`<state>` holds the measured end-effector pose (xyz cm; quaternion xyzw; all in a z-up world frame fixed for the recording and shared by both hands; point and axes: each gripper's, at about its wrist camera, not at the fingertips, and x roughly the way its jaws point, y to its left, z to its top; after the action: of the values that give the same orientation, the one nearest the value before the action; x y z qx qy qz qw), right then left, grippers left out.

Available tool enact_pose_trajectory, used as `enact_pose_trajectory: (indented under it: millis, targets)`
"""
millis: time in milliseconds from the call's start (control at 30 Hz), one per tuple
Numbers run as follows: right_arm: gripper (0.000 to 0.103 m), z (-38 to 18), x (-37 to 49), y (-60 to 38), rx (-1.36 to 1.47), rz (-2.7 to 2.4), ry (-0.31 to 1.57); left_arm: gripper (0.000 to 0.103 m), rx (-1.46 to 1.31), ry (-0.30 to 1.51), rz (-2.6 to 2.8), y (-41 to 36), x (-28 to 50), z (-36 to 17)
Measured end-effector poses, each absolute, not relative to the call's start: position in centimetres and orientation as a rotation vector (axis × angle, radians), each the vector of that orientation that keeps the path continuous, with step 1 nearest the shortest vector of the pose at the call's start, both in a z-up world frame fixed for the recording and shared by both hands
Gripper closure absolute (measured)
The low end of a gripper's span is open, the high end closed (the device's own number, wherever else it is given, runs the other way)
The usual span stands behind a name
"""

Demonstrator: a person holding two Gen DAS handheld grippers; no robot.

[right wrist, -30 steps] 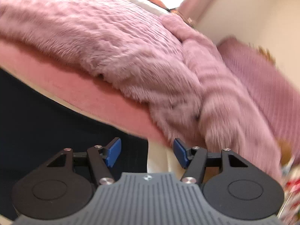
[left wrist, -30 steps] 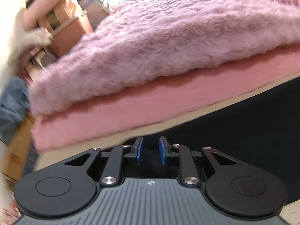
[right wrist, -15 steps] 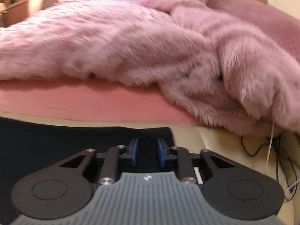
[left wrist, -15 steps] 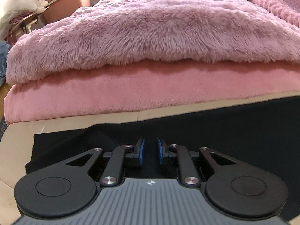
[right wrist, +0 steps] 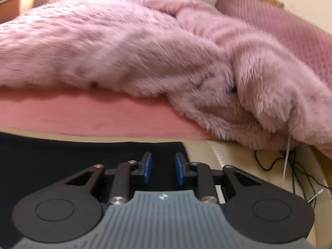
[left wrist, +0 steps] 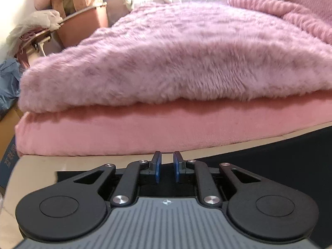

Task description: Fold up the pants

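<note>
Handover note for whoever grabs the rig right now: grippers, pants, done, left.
Left gripper: jaws nearly closed with a narrow gap, low over the left end of the black pants; whether it pinches fabric cannot be told.
Right gripper: jaws apart, over the right end of the black pants, nothing held.
Pants lie spread flat on the cream surface in front of the pink mattress and fluffy blanket.
Black cables lie to the right; keep clear.
Done: pants laid out; how many folds are in cannot be told.
Left: grip the ends, make the next fold.
</note>
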<state>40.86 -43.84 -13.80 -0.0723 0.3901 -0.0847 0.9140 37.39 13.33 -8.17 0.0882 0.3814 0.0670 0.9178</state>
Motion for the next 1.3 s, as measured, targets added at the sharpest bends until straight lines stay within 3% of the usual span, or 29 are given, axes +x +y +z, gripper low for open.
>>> enact_pose_trajectory:
  millis: [100, 233, 500, 633, 733, 800, 933, 1300]
  targets:
    - [0.082, -12.6, 37.5, -40.7, -0.123, -0.086, 0.768, 0.08, 0.145, 0.767, 0.15, 15.4, 34.3, -6.8]
    - [0.077, -12.8, 33.9, -36.9, -0.064, -0.017, 0.755, 0.05, 0.091, 0.756, 0.23, 18.8, 31.0, -6.8]
    - [0.076, -15.8, 33.8, -33.9, -0.02, -0.079, 0.816, 0.033, -0.129, 0.748, 0.361, 26.3, 30.7, -8.0]
    - [0.073, -16.0, 34.2, -33.5, -0.022, -0.087, 0.839, 0.033, -0.131, 0.794, 0.384, 28.4, 31.5, -9.8]
    - [0.072, -16.0, 34.4, -33.1, -0.052, -0.085, 0.849, 0.04, -0.108, 0.801, 0.385, 28.8, 31.7, -10.7]
    - [0.072, -16.1, 34.4, -33.0, -0.059, -0.083, 0.853, 0.054, -0.056, 0.783, 0.381, 28.3, 31.5, -10.9]
    - [0.072, -16.1, 34.5, -33.1, -0.056, -0.077, 0.866, 0.103, 0.02, 0.778, 0.325, 27.4, 32.2, -11.3]
    - [0.072, -16.1, 35.0, -33.1, -0.075, -0.059, 0.89, 0.103, 0.117, 0.723, 0.301, 27.1, 34.5, -6.8]
